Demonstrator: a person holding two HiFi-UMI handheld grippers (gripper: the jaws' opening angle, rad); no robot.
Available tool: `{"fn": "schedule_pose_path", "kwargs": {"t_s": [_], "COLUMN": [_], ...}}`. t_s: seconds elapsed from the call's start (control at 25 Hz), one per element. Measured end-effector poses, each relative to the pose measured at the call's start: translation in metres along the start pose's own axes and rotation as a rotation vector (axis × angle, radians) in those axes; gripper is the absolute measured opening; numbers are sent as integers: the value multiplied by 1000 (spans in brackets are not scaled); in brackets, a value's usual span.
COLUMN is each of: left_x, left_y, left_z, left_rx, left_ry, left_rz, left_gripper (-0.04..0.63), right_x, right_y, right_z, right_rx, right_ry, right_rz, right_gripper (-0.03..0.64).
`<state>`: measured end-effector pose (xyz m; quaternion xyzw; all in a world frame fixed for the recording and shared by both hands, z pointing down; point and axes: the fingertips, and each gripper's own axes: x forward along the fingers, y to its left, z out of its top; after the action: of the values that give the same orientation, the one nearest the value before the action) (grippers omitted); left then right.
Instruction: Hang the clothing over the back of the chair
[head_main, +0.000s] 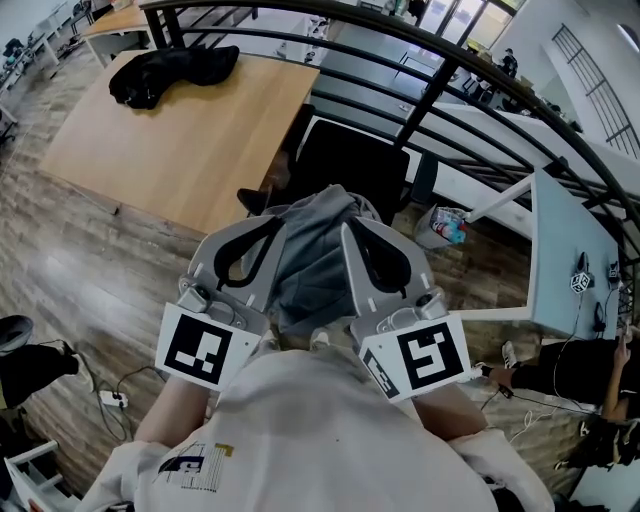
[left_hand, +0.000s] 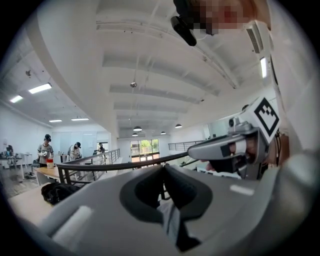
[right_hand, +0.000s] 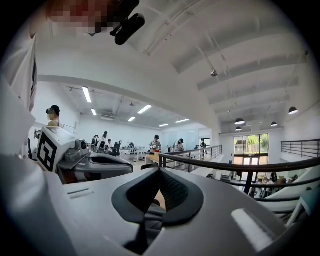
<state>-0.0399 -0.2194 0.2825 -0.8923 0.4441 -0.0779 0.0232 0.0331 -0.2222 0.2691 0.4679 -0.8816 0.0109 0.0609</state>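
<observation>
A grey garment (head_main: 312, 250) hangs bunched between my two grippers, held up in front of the person's chest. In the head view, my left gripper (head_main: 273, 218) and right gripper (head_main: 350, 228) stand side by side, each with its tips at the top of the cloth. The left gripper (left_hand: 162, 167) is shut, with pale grey cloth (left_hand: 171, 220) pinched below its tips. Just as shut is the right gripper (right_hand: 159, 170), with darker folds of cloth (right_hand: 149, 215) caught between its pads. The black chair (head_main: 355, 160) stands just beyond and below the garment, at the table's edge.
A wooden table (head_main: 170, 140) lies to the left with a black bundle (head_main: 170, 70) on its far end. A black railing (head_main: 440, 70) curves behind the chair. A white desk (head_main: 565, 260) stands right, a plastic bag (head_main: 445, 225) on the floor beside it.
</observation>
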Motion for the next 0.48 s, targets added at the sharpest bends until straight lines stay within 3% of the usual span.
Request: {"fn": "schedule_pose_path", "kwargs": {"t_s": [0.48], "left_x": [10], "left_y": [-11], "left_z": [-45], "left_rx": [-74], "left_ry": [96], "left_rz": [-37], "left_gripper": [2], "right_x": [7], "right_y": [6], "right_z": [-50], "right_rx": [98], "right_ry": [106], "right_rz": [9], "right_gripper": [0]}}
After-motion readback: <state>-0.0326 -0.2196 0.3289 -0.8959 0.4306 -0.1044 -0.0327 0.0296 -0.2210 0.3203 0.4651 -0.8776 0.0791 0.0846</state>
